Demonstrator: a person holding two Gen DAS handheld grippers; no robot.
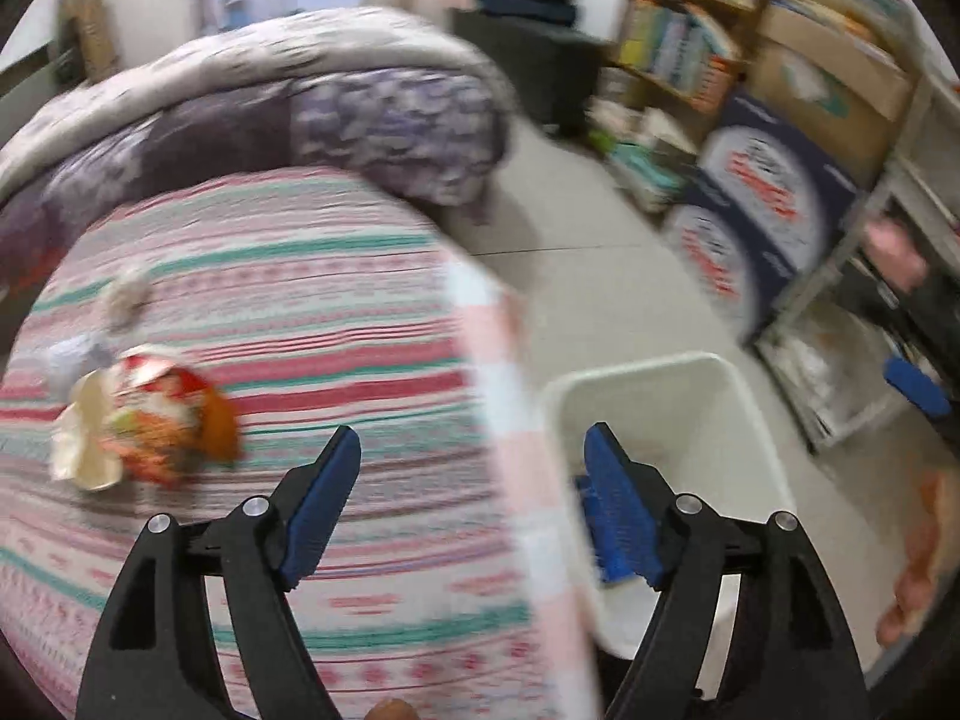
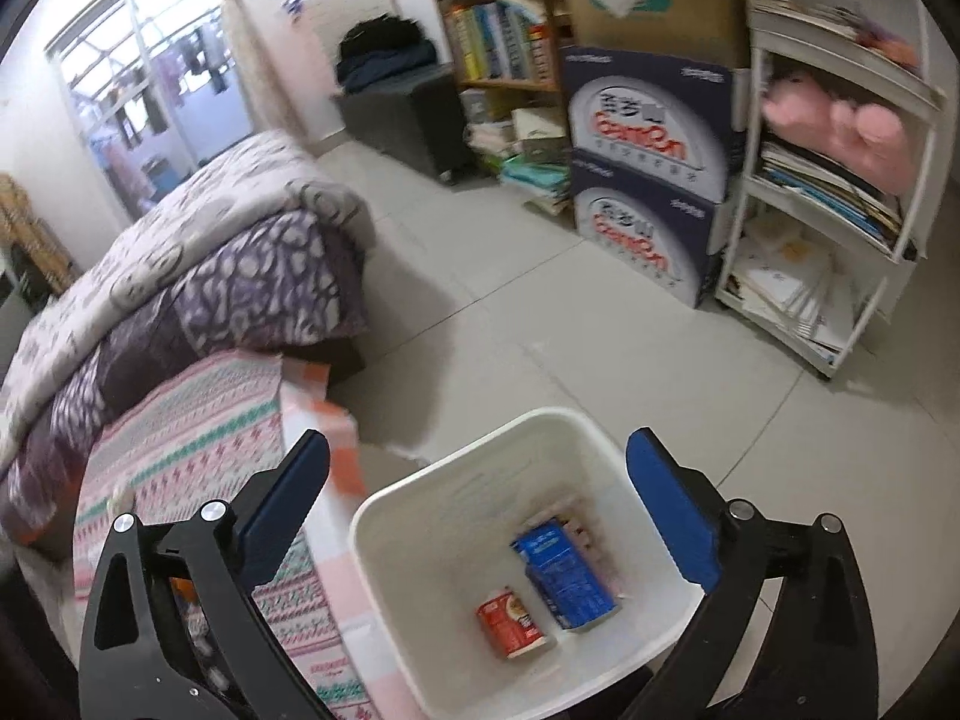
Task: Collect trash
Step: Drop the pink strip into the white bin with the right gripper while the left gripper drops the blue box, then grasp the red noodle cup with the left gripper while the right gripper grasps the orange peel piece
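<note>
1. Both the left gripper (image 1: 471, 462) and the right gripper (image 2: 480, 468) are spread, with nothing held.
2. A crumpled snack wrapper (image 1: 150, 420) is seen left of centre on the striped bedspread (image 1: 336, 324).
3. The white bin (image 2: 420, 516), lower centre, could be missed if the wrapper is pinched loosely.

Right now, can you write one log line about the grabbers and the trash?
left gripper: open, empty | right gripper: open, empty, over white bin | in bin: blue carton, red can | crumpled wrapper on bed
</note>
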